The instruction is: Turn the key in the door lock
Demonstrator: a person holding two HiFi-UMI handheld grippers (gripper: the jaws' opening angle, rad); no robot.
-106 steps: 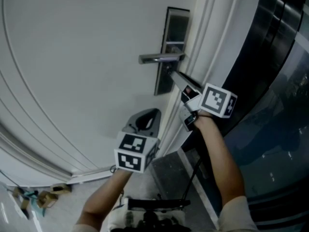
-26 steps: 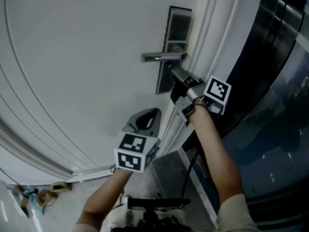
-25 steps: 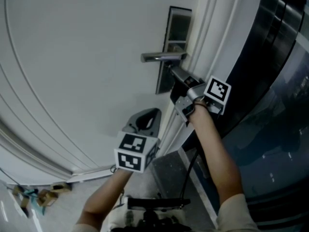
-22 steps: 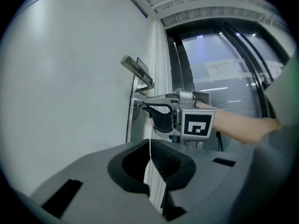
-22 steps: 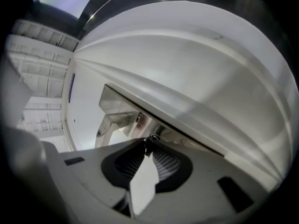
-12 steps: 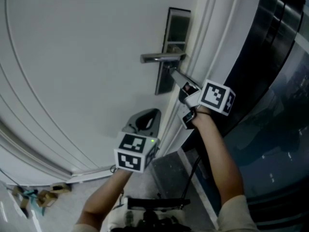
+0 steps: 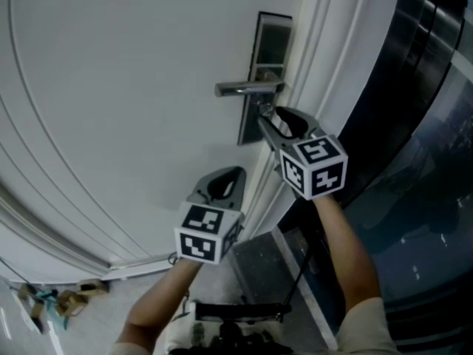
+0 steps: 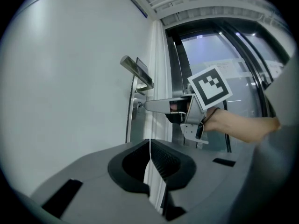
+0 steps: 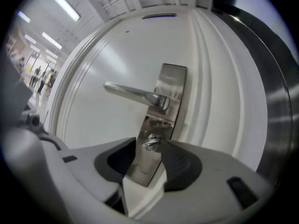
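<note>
A white door (image 7: 133, 87) is shown, its steel lock plate (image 7: 270, 43) at 1 o'clock. The left claw (image 8: 149, 142) is held shut and empty at 7 o'clock. The right claw (image 7: 268, 115) is spread, jaws just opened, around the small key (image 9: 150, 143) seated in the lock. An off-centre regrip could let the key be slipped. Since a second ago, the right claw has been rolled a quarter turn.

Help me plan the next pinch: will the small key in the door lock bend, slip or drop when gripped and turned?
Likely stiff: the key looks like metal. Its small, shiny head may slip under a light pinch. Seated in the steel lock plate, it should rotate in place rather than tip or fall.
</note>
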